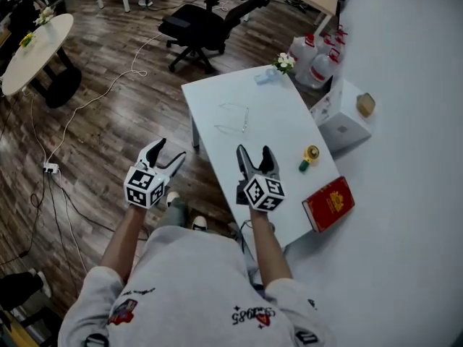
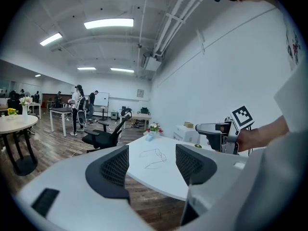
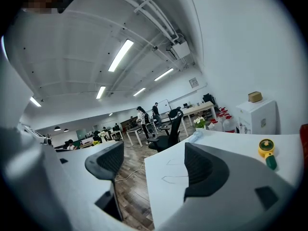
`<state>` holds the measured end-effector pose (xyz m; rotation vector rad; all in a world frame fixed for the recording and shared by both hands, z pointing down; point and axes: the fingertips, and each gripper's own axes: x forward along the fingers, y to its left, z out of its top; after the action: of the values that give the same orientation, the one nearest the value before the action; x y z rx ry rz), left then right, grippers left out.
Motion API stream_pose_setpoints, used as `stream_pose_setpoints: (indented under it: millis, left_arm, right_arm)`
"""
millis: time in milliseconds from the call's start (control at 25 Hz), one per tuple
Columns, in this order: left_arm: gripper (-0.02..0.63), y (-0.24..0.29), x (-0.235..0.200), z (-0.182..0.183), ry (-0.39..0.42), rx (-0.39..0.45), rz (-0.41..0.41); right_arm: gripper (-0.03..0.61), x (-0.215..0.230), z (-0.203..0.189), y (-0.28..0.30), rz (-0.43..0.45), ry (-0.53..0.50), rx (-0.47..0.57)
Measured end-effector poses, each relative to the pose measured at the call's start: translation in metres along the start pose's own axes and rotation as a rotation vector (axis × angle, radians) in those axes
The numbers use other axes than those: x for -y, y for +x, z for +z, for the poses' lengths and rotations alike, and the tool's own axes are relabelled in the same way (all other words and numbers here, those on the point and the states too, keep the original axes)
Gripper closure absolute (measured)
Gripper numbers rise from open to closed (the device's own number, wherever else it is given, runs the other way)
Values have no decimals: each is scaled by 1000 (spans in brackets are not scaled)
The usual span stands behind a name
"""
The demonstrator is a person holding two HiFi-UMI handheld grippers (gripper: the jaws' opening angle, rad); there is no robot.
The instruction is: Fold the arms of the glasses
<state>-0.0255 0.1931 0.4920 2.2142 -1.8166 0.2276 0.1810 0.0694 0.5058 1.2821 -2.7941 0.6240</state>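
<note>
Left gripper [image 1: 170, 150] and right gripper [image 1: 255, 152] hover by the table's [image 1: 289, 125] near edge, jaws spread and empty.
The glasses [image 1: 235, 119] lie unfolded toward its far left edge; thin wire, probably light and bendable, best pinched gently on an arm beside the hinge.

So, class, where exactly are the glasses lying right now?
In the head view the glasses lie on the left half of the white table, beyond the left gripper and right gripper, short of the small flowers.

Open glasses [image 1: 233, 118] on white table [image 1: 283, 130]
</note>
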Motion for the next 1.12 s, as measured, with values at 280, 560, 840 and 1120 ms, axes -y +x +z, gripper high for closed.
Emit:
stream_pose_setpoints:
  millis: [280, 560, 840, 1120]
  left_arm:
    - [316, 97, 5, 16, 30, -22, -142]
    - [316, 207, -6, 57, 117, -32, -331]
    - [316, 304, -41, 95, 172, -47, -490]
    - [316, 361, -66, 102, 179, -55, -600]
  right_arm:
    - [199, 62, 10, 23, -128, 40, 14]
    - [198, 113, 35, 75, -285, 88, 51]
    - [202, 137, 64, 143, -402, 108, 75]
    - [201, 162, 87, 177, -519, 81, 97]
